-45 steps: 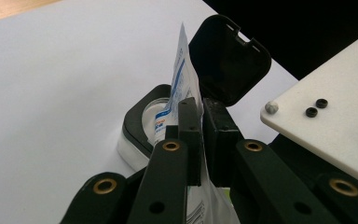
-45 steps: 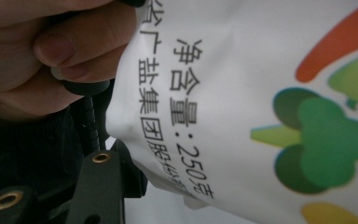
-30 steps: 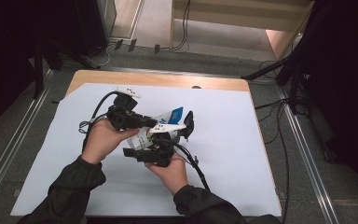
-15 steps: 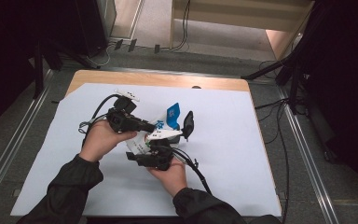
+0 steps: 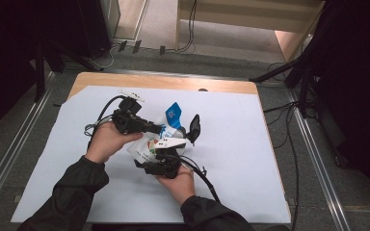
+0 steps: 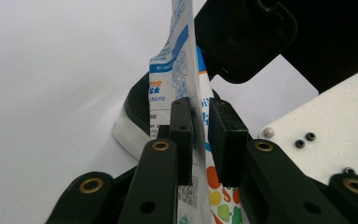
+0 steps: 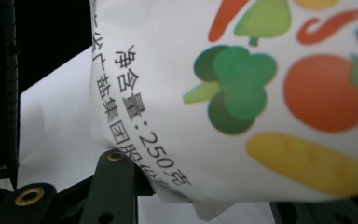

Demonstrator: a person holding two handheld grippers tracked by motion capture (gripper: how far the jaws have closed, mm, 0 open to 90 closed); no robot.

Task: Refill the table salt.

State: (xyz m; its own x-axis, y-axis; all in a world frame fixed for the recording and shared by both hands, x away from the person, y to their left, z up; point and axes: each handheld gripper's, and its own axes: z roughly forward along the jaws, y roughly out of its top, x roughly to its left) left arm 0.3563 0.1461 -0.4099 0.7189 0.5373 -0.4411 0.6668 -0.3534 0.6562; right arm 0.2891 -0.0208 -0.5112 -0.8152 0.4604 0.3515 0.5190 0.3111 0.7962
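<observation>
A white bag (image 5: 172,117) with a blue top and printed vegetables is held up between both hands above the table. My left gripper (image 5: 161,129) reaches in from the left. In the left gripper view, the left gripper (image 6: 200,135) is shut on the bag's (image 6: 177,70) thin upper edge. My right gripper (image 5: 147,156) is below, at the bag's printed lower part. Its jaws have just been closing with the bag between them. In the right gripper view, the bag (image 7: 242,93) bulges over the right gripper (image 7: 214,205), and the left jaw touches its bottom edge.
A white sheet (image 5: 250,159) covers the wooden table (image 5: 173,82). Metal rails (image 5: 313,144) run along both sides. Cables (image 5: 279,108) lie on the floor at the right and at the back. A black cable (image 5: 204,180) trails from my right gripper.
My right hand has sunk slightly toward the table with the bag's lower part. The bag's blue top has shifted a little left. The left hand has hardly moved.
</observation>
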